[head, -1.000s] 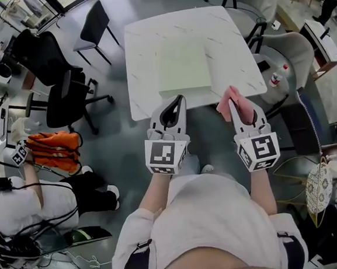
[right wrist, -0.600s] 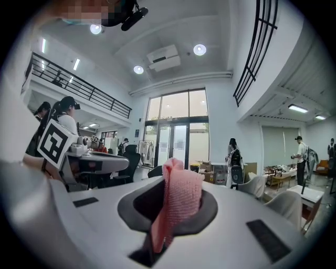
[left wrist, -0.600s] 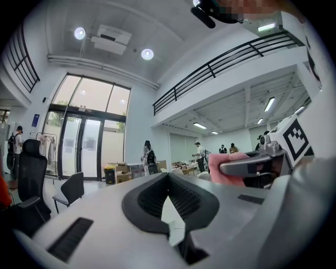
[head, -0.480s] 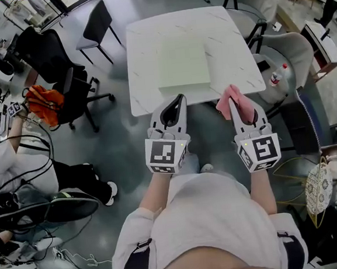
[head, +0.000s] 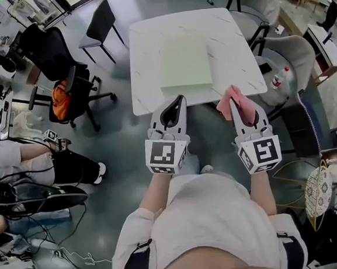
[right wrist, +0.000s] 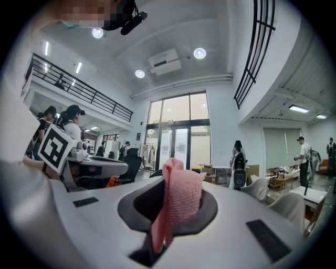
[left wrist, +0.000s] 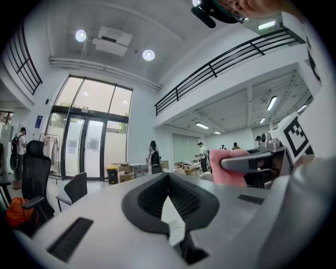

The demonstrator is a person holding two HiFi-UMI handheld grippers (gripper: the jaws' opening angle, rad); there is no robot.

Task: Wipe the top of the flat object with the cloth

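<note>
Held steady since a second ago, short of table (head: 148, 39) near edge; gripping cloth (head: 234, 96) in right gripper (head: 242, 108), left gripper (head: 176, 103) closed on nothing. Approaching pad (head: 184, 65) by that edge; next, lower cloth flat onto pad

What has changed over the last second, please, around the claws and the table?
Only the background: the orange bundle that a bystander held at left moved up and right, now at the black office chair. The left claw stayed shut and empty, the right claw shut on the pink cloth, both short of the green flat object on the table.
</note>
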